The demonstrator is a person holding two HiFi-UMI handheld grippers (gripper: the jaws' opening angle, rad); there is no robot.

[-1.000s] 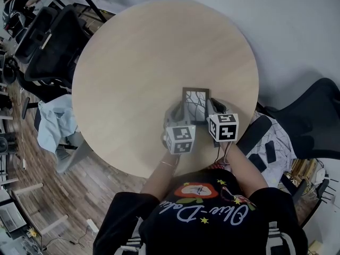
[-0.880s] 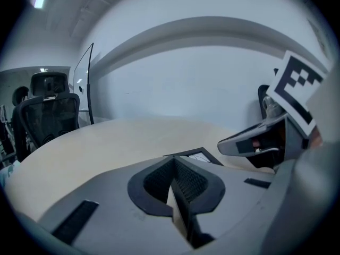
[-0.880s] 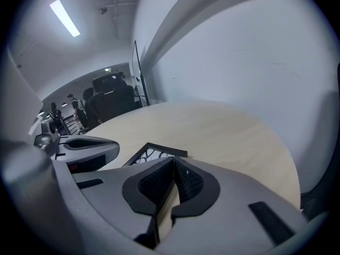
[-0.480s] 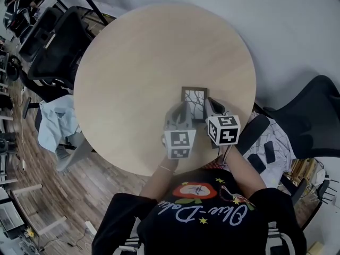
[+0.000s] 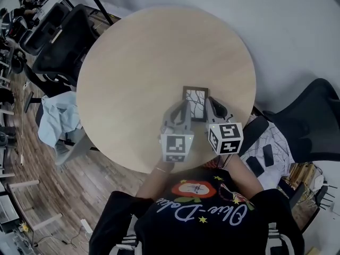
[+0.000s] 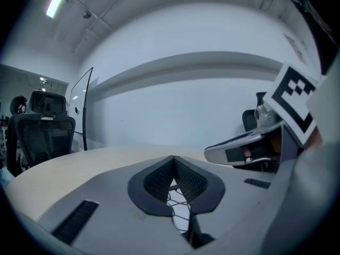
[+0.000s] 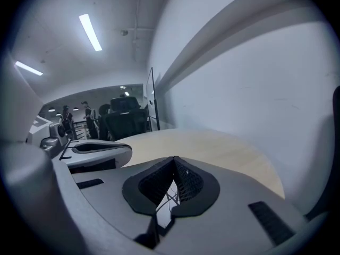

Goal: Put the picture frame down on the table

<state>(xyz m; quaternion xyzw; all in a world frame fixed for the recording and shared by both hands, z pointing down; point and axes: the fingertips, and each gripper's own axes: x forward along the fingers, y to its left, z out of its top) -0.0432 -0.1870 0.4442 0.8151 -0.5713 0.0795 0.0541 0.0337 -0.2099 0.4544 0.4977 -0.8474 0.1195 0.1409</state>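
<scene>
left gripper [image 5: 182,110] is clamped on the left edge of the picture frame [image 5: 195,103], its ribbed black pads [image 6: 158,179] pinched together, with the frame's pale, line-patterned face showing just below them. the frame is held between the two tools over the near right part of the round table [image 5: 154,57], close to its near edge. right gripper [image 5: 211,106] is closed the same way on the frame's right edge. the frame is a thin dark rectangle. the smooth, pale wood-grain top lies bare to the left and the far side. a dark office chair [image 5: 313,121] stands just off the right rim.
</scene>
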